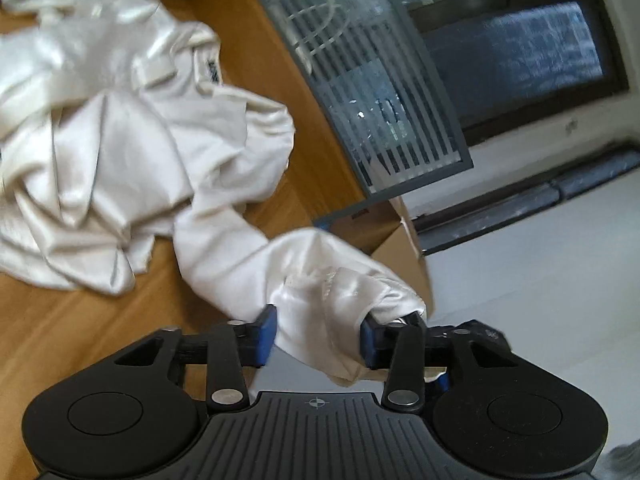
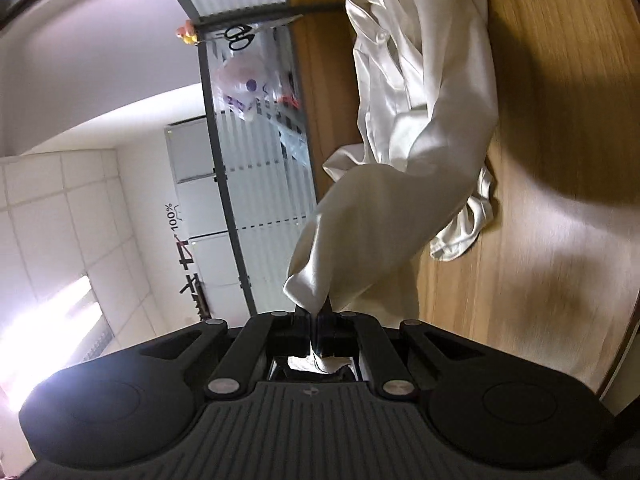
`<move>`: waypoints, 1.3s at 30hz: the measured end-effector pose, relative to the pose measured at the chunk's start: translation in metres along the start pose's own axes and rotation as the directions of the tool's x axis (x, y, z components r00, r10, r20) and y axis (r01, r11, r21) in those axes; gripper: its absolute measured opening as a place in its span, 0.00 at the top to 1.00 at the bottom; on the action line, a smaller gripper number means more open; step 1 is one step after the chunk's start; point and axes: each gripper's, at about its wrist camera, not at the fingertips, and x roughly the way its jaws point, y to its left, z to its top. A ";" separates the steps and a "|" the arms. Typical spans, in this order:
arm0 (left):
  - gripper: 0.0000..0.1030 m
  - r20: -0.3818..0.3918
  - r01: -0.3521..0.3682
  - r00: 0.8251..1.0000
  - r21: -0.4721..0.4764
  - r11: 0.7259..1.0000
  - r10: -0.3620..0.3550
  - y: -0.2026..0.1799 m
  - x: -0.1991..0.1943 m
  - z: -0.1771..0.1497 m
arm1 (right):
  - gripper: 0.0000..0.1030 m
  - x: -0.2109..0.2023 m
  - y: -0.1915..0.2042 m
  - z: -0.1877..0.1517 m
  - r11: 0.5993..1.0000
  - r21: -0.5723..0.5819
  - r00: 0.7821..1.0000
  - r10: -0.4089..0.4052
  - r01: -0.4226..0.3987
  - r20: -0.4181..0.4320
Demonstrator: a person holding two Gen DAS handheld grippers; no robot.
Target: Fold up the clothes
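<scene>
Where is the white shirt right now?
The white shirt lies crumpled on the wooden table beside the striped glass partition, one end in each gripper.

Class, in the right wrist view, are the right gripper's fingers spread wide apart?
No: the right gripper has its fingers pressed together, pinching the white shirt.

Your white shirt (image 1: 120, 152) is smooth, satiny cloth with a soft sheen; the bench (image 2: 540, 240) beneath shows matt wood grain, and the divider panel (image 1: 360, 92) looks like frosted, striped glass.
</scene>
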 end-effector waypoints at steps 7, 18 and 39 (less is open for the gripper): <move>0.75 0.017 -0.064 0.998 0.052 0.997 0.063 -0.006 -0.007 0.001 | 0.96 -0.001 0.009 -0.005 0.994 -0.041 0.993 0.097 -0.100 -0.064; 0.91 0.030 0.016 0.999 0.042 0.999 -0.017 -0.022 -0.021 -0.014 | 0.86 -0.015 0.039 -0.011 0.897 -0.309 0.946 -0.322 0.316 0.033; 0.91 0.025 -0.086 0.996 0.044 0.995 0.085 -0.039 -0.015 -0.035 | 0.62 0.044 0.121 -0.125 0.308 -0.624 0.639 -0.646 0.718 0.417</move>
